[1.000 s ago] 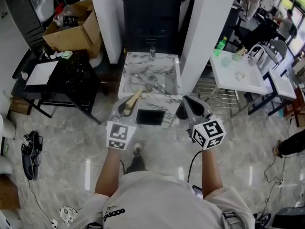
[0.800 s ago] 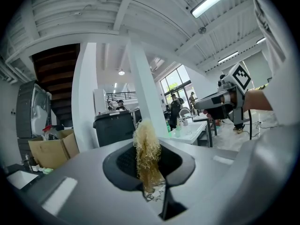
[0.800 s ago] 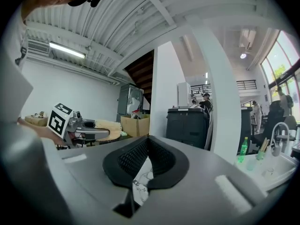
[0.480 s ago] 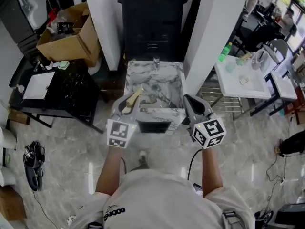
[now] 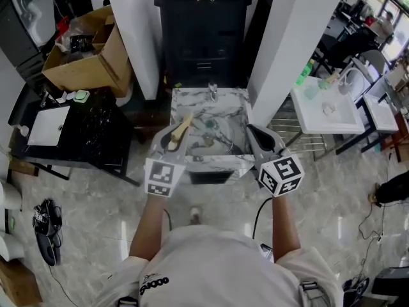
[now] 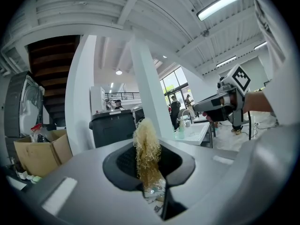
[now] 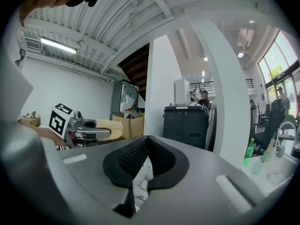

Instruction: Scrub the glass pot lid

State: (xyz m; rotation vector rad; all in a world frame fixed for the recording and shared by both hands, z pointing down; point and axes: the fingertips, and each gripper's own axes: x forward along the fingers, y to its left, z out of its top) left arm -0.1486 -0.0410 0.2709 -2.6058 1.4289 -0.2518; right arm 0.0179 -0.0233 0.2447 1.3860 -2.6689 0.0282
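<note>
sink [image 5: 181,104] open above | left pillar [image 5: 131,37], right pillar [image 5: 287,37] flank | bin [image 5: 203,31] behind

Grey left tool [image 5: 171,139] and right tool [image 5: 259,136], black-and-white marker cubes [image 5: 160,179]; white shirt [image 5: 211,268].

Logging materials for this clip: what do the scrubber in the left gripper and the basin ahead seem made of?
Scrubber: pale yellow, coarse tangled fibres, matte; probably loofah or plastic mesh. Basin: white with grey veining, smooth; marble or marble-look stone.

It was an open workshop-like hall: beyond the left gripper [image 5: 172,137] stood a black plastic bin [image 5: 204,31] between white square pillars [image 5: 284,43], with a brown cardboard box [image 5: 86,59] farther left.
</note>
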